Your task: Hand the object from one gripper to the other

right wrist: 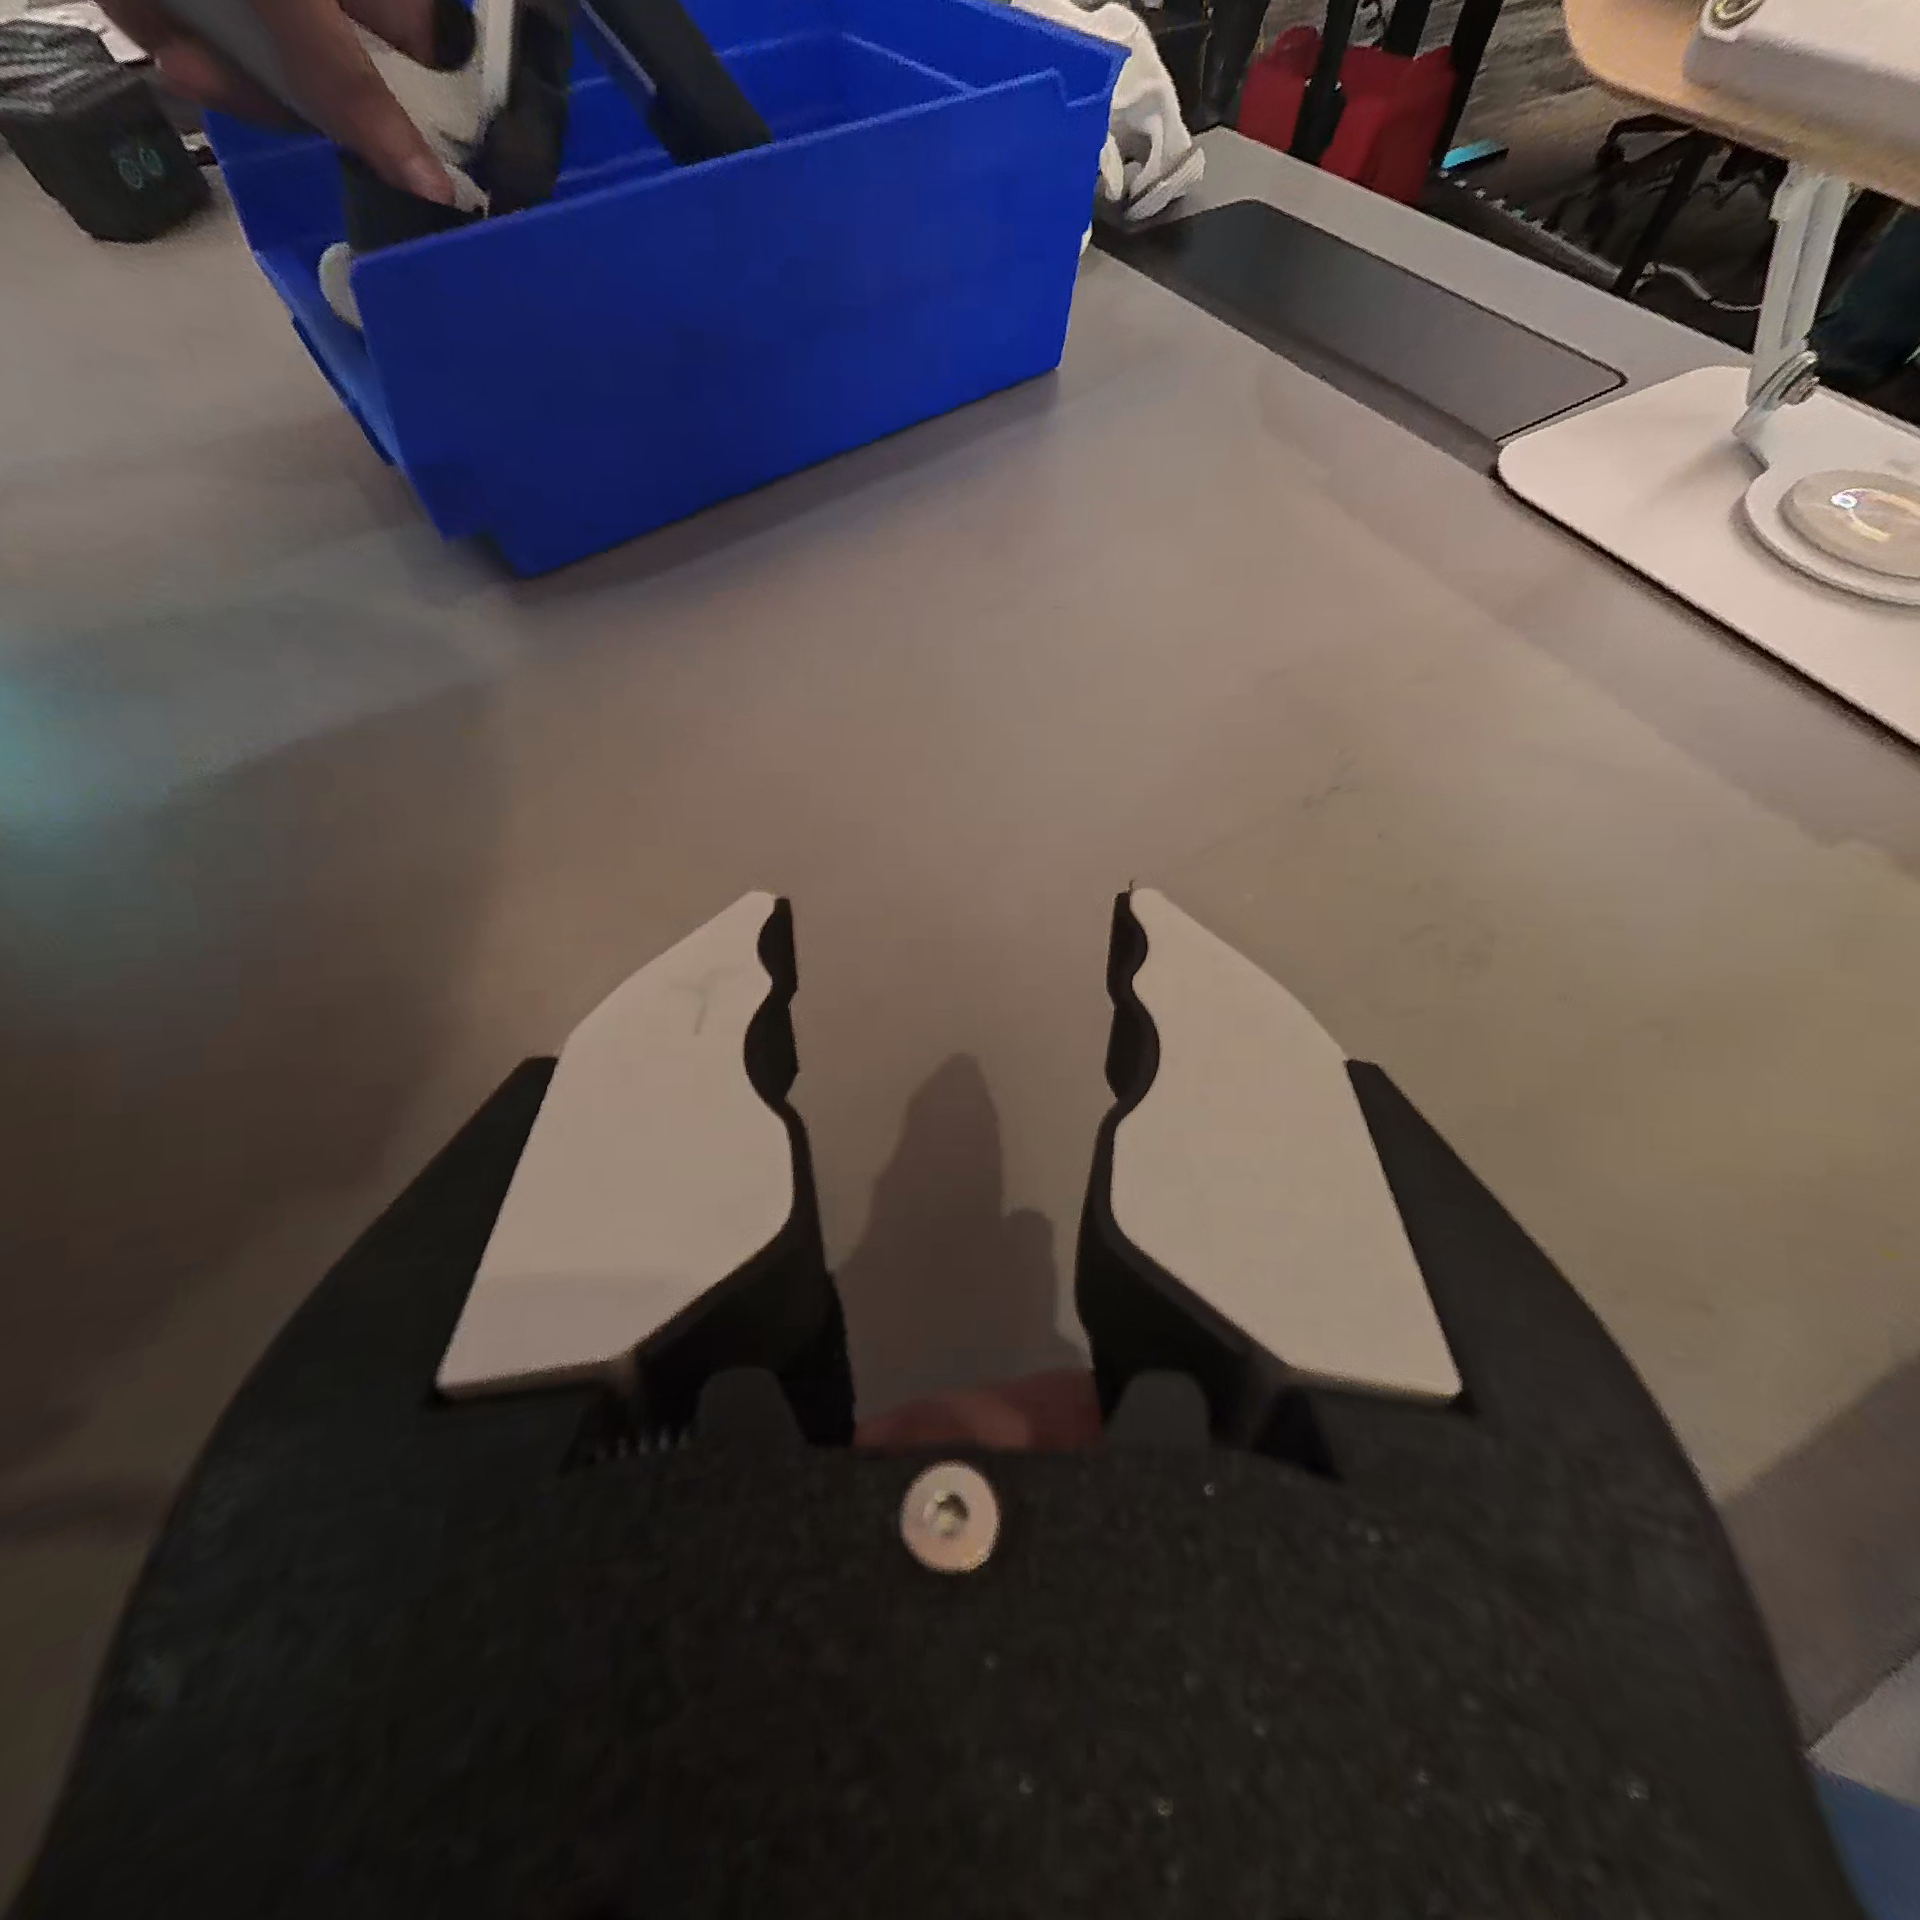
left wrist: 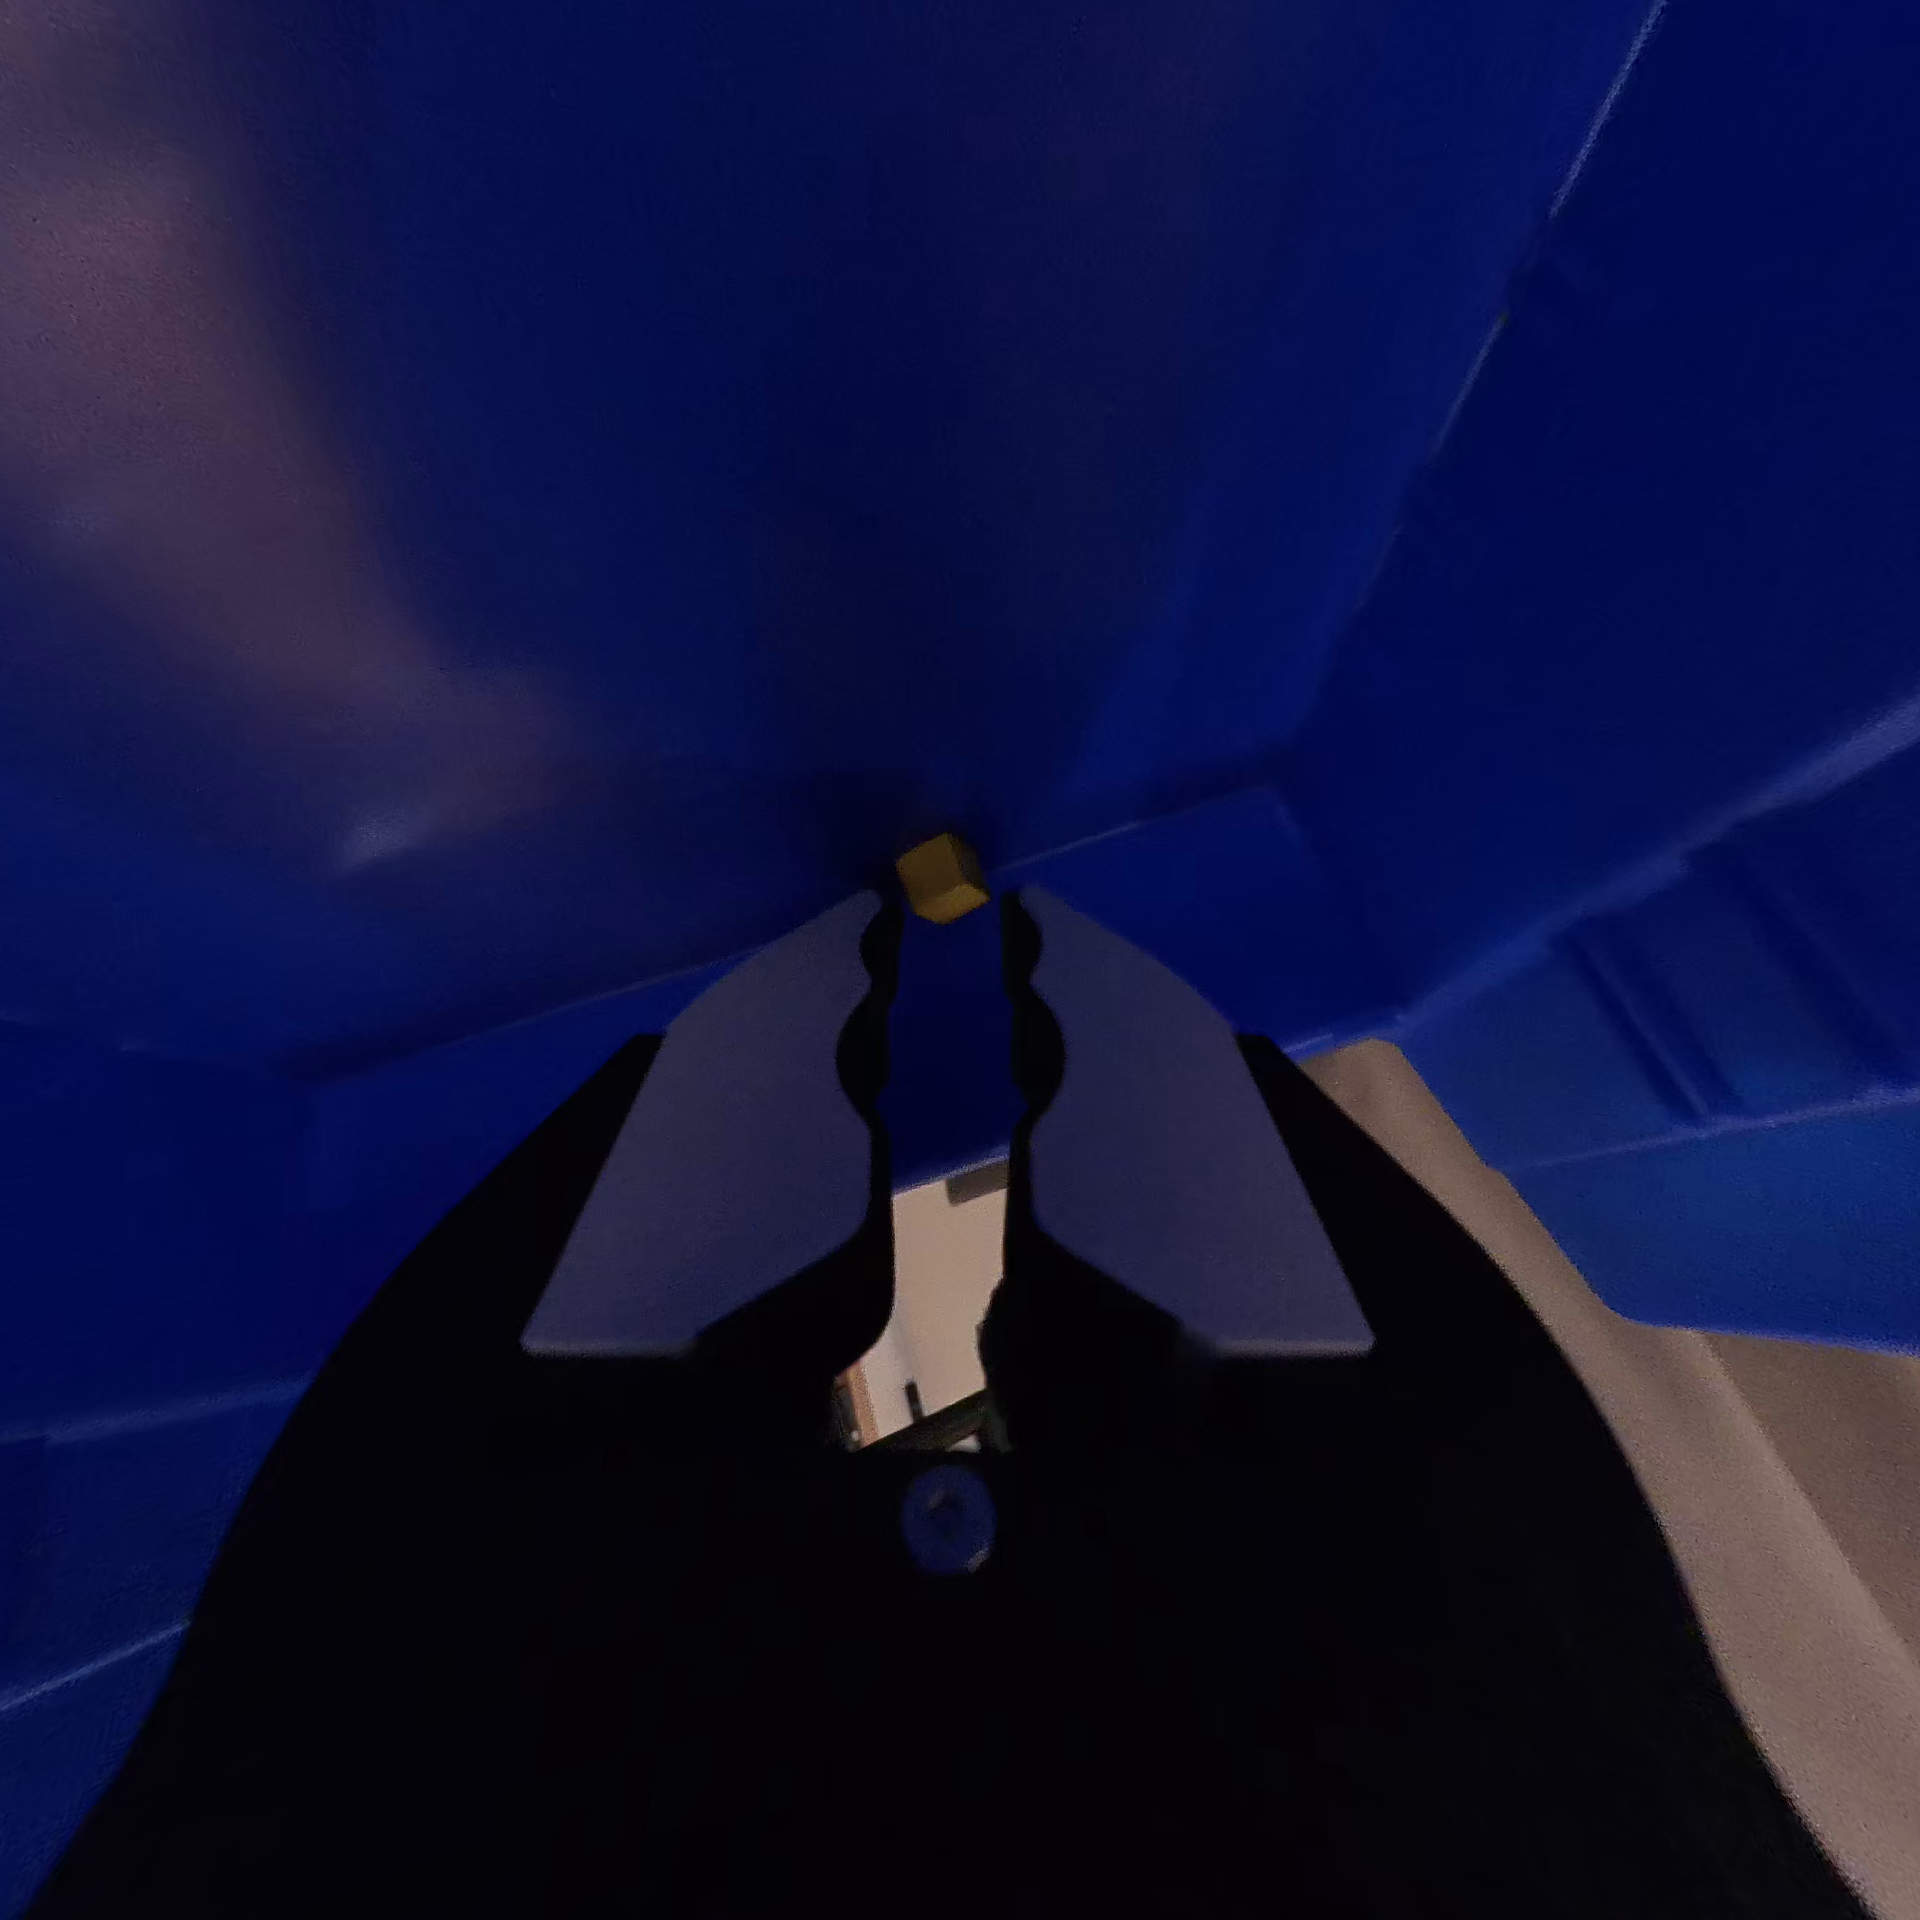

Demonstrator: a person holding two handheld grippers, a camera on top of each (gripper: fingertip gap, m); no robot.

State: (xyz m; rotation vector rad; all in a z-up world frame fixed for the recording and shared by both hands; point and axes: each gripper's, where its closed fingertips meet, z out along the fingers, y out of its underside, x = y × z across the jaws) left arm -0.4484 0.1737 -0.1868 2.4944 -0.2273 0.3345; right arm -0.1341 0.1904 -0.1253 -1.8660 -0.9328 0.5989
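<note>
no readable text, only blurred teal glyphs on black box (right wrist: 99, 156)

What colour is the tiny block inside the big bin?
Yellow. The little block shows best in the left wrist view, against the blue bin.

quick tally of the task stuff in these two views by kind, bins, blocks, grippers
blue bin: 1
yellow block: 1
grippers: 2, the left gripper reaching into the bin with its jaws apart just short of the block, the right gripper open over the table
total: 4
</note>
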